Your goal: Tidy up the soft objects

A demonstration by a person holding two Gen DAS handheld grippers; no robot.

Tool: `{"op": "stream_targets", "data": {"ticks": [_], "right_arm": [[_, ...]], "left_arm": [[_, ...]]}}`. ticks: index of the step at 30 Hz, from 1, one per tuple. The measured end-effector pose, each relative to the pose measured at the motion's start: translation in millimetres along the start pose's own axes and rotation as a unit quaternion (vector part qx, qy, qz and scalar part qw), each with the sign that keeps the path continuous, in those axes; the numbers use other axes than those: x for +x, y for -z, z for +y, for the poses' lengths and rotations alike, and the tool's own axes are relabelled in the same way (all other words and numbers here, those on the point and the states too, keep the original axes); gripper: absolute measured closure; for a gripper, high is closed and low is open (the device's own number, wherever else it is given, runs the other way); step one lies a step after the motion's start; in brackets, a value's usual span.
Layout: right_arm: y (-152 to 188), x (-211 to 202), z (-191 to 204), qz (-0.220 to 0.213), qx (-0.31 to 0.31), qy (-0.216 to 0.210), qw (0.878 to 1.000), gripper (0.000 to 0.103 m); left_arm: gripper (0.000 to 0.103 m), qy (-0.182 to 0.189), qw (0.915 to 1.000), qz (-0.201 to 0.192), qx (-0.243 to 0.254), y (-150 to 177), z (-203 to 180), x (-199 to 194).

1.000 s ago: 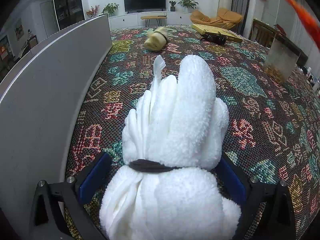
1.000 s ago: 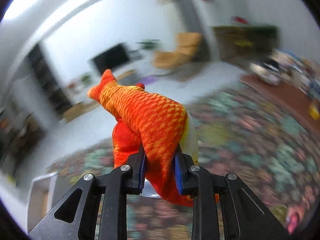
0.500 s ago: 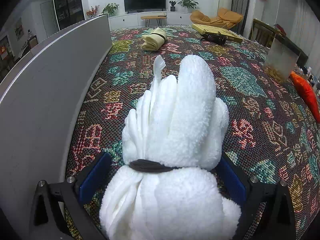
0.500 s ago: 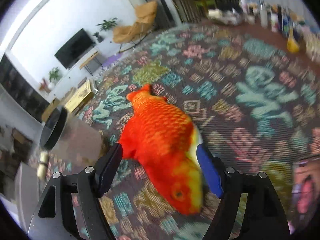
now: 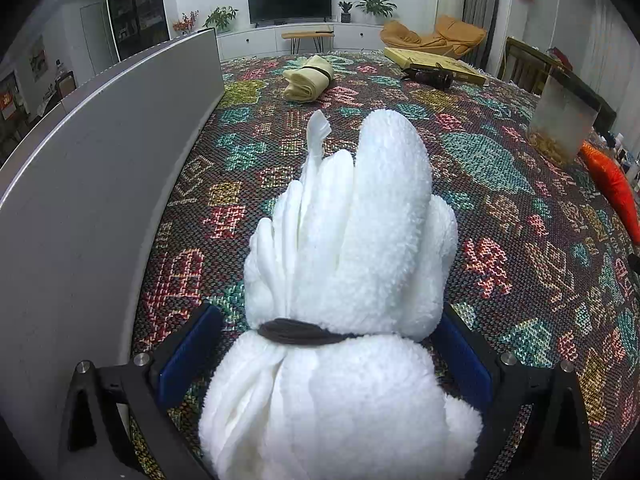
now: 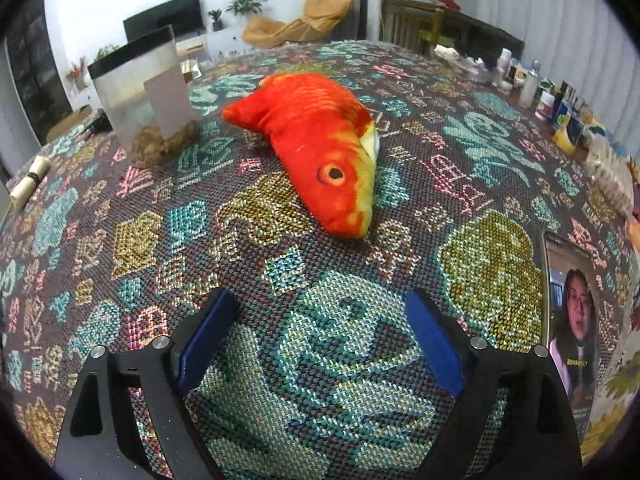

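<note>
A white fluffy rolled towel (image 5: 352,264), tied with a dark band, lies on the patterned cloth between the fingers of my left gripper (image 5: 324,348). The jaws stand wide on either side of it, with a gap on the left. An orange plush fish (image 6: 320,144) lies on the cloth ahead of my right gripper (image 6: 320,344), which is open and empty, a little short of the fish's head. The fish also shows at the right edge of the left wrist view (image 5: 612,184). A beige rolled towel (image 5: 308,78) lies at the far side.
A grey panel (image 5: 100,152) stands along the left. A clear container (image 6: 140,92) stands left of the fish. A phone (image 6: 568,320) lies at the right near my right gripper. Bottles and small items (image 6: 560,104) line the far right edge. A flat box (image 5: 436,64) lies at the back.
My right gripper brought the fish down onto the cloth, opened, and drew back from it. The left gripper and white towel have not moved.
</note>
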State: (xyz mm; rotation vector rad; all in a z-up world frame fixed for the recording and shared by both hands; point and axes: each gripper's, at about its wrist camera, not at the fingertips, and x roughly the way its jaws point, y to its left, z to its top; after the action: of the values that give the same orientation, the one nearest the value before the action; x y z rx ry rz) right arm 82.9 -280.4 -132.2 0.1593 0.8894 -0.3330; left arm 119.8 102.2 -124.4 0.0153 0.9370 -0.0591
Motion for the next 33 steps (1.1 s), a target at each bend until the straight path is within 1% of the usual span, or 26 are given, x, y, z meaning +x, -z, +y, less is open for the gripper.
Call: {"op": "stream_targets", "data": {"ticks": [33], "right_arm": [[-2.7, 4.4, 3.2, 0.0, 0.0, 0.001, 1.0, 0.011]], "left_arm": [[0.0, 0.0, 1.0, 0.0, 0.0, 0.5, 0.6, 0.1]]}}
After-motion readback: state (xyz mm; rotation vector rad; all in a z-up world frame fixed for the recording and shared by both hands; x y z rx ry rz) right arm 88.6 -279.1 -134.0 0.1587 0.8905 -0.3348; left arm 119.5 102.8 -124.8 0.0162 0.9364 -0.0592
